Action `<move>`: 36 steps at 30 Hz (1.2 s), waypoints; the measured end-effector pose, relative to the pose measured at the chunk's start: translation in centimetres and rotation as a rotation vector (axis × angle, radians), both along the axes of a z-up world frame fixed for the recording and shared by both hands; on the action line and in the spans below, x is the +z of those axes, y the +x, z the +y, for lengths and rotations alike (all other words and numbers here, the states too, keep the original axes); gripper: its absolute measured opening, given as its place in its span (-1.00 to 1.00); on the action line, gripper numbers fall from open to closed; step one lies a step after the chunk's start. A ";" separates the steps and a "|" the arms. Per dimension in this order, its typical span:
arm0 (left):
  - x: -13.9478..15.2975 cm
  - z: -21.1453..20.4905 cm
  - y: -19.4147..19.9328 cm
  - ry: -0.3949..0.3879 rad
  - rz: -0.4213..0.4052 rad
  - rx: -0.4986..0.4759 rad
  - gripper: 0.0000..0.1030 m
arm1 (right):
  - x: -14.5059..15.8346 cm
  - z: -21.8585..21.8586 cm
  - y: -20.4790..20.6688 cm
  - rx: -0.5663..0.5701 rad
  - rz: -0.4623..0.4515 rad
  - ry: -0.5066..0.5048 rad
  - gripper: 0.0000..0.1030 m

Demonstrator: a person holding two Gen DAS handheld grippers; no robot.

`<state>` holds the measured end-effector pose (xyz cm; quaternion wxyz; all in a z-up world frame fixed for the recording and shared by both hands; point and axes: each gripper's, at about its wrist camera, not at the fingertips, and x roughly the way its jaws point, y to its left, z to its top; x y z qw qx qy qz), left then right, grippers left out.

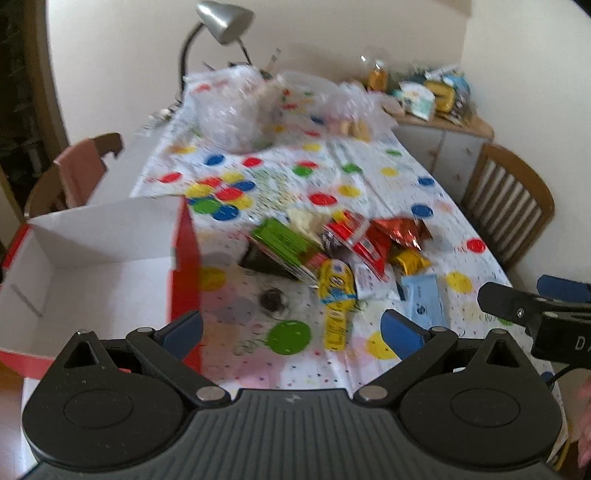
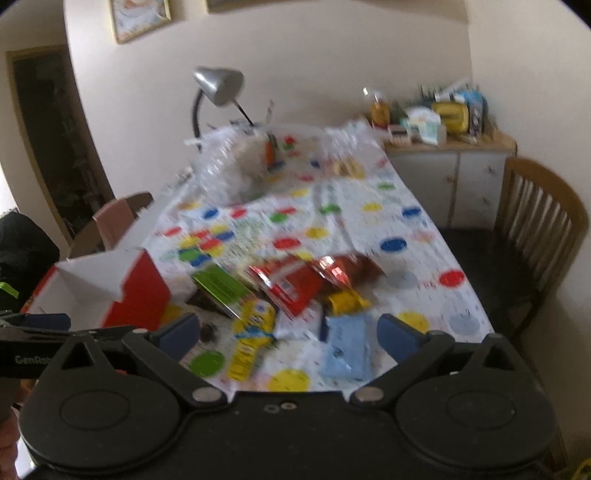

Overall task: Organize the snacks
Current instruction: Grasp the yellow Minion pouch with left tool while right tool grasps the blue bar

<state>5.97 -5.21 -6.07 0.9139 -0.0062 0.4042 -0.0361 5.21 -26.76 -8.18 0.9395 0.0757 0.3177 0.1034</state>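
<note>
A pile of snack packets lies on the spotted tablecloth (image 1: 332,177): a green packet (image 1: 282,238) (image 2: 219,284), a red packet (image 1: 354,236) (image 2: 291,282), a yellow packet (image 1: 336,295) (image 2: 251,332), a shiny red-brown bag (image 1: 400,229) (image 2: 351,271) and a pale blue packet (image 1: 423,299) (image 2: 347,343). An open red-and-white box (image 1: 92,266) (image 2: 110,291) stands empty to their left. My left gripper (image 1: 291,328) is open and empty above the near table. My right gripper (image 2: 288,338) is open and empty over the yellow and blue packets; it also shows in the left wrist view (image 1: 535,306).
Clear plastic bags (image 1: 236,107) and a desk lamp (image 1: 221,22) stand at the table's far end. A cluttered sideboard (image 1: 436,122) is at the back right. Wooden chairs stand at the right (image 1: 509,203) and left (image 1: 74,173).
</note>
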 end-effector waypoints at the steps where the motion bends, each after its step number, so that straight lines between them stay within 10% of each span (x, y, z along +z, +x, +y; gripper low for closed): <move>1: -0.6 -0.4 0.6 0.009 0.011 -0.007 1.00 | -0.6 -0.4 0.5 0.003 0.010 -0.008 0.98; 16: -9.4 -5.3 10.1 0.155 0.179 -0.069 0.89 | -9.9 -1.7 9.8 0.164 0.174 -0.179 0.63; 36: -13.0 -8.9 15.3 0.285 0.261 -0.201 0.47 | -12.4 0.3 13.6 0.225 0.270 -0.243 0.16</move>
